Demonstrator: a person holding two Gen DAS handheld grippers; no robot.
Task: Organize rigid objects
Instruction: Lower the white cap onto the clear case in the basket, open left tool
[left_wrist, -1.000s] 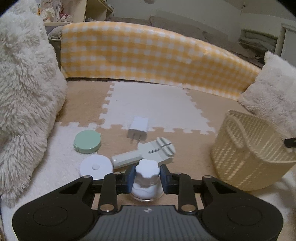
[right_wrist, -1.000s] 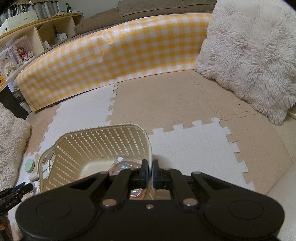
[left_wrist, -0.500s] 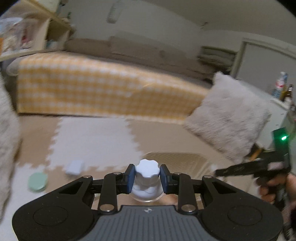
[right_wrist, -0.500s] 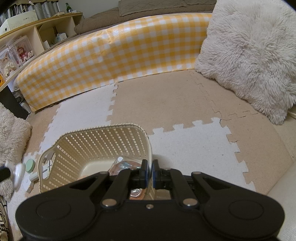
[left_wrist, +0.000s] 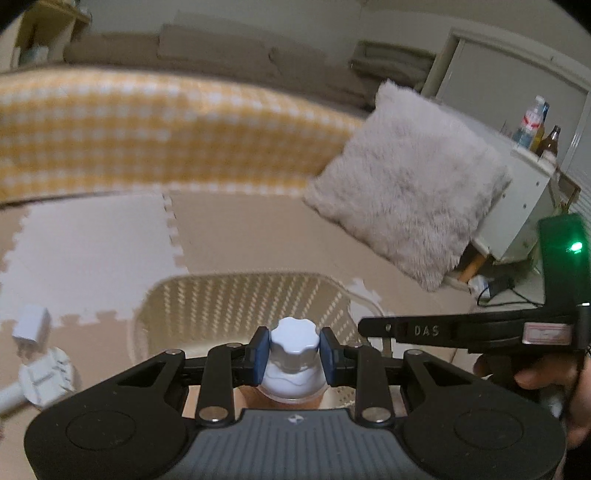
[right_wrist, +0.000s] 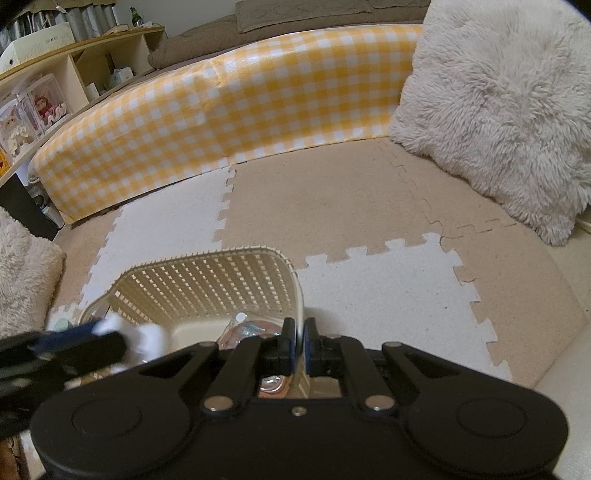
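My left gripper is shut on a small bottle with a white scalloped cap and holds it above the near side of the cream lattice basket. In the right wrist view the left gripper and the white bottle come in blurred from the left over the basket. My right gripper is shut on the basket's right rim; a hand holds it at the right of the left wrist view, right gripper. A clear packet lies inside the basket.
A white charger and a white round-headed tool lie on the foam mat left of the basket. A fluffy cushion leans at the right, a yellow gingham sofa edge runs behind, another cushion sits left.
My left gripper has carried the bottle up and to the right, from the objects on the mat to above the basket. The right gripper has stayed on the rim.
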